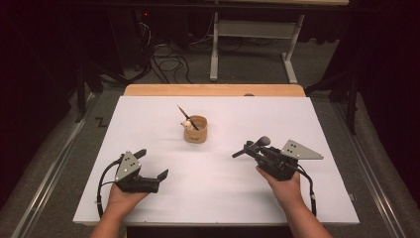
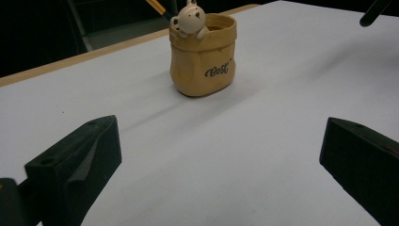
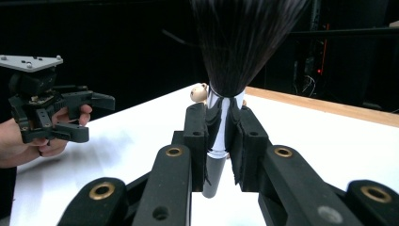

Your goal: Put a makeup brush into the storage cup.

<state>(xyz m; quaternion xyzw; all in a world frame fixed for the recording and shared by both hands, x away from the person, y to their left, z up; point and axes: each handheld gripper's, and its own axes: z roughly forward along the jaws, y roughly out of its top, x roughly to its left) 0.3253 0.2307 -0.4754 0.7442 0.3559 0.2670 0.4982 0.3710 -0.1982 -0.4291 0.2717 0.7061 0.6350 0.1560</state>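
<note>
**Brush gripped at the right, pot standing mid-tabletop**

Near the front-left corner of the white tabletop (image 1: 163,208), the left tongs (image 1: 154,163) sit low in the person's left hand (image 1: 121,197), jaws spread wide with nothing between them. In the left gripper view bare white surface runs from those jaws up to the yellow bear pot (image 2: 203,55), which has open room on every side. In the high view the pot (image 1: 196,130) stands upright about midway between the left and right edges, somewhat nearer the back edge, a thin stick leaning out of it. Toward the front-right, the right tongs (image 1: 246,150) are clamped narrow on the silver ferrule of a dark-bristled brush (image 3: 226,117), held by the right hand (image 1: 283,188). The brush (image 1: 253,146) points toward the tabletop's middle, well apart from the pot.
</note>
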